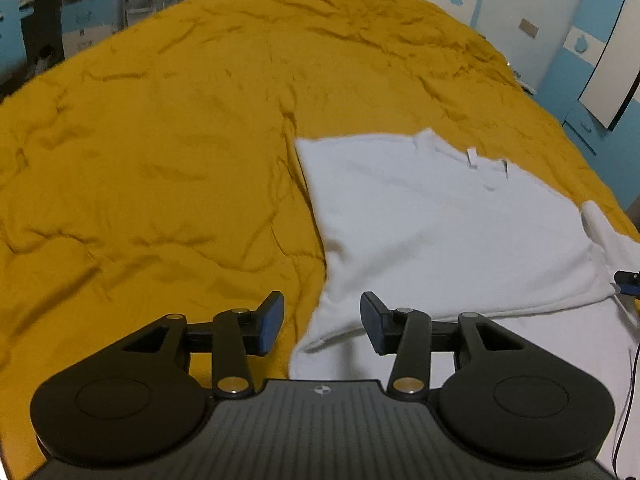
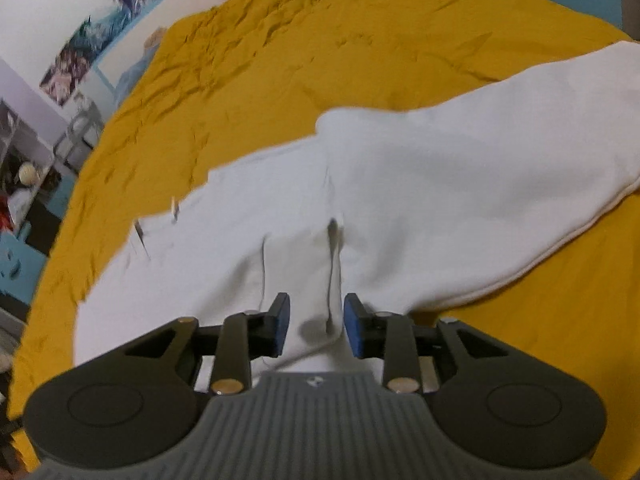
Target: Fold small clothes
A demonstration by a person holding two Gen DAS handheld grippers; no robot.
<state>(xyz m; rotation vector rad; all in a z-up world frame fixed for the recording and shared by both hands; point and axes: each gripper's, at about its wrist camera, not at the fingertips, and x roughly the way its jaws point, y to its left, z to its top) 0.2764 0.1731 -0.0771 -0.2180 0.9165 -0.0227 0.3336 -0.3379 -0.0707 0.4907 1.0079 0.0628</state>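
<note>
A white sweatshirt [image 1: 440,224] lies spread on the mustard-yellow bed cover [image 1: 160,140]. The left tool [image 1: 322,322] hangs wide open over its edge, holding nothing. The right tool [image 2: 316,322] is open, straddling a raised fold of the sweatshirt.

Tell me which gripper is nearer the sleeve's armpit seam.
Right. The right gripper hangs open just over the armpit seam; the left gripper, also open, sits at the white garment's opposite edge.
</note>
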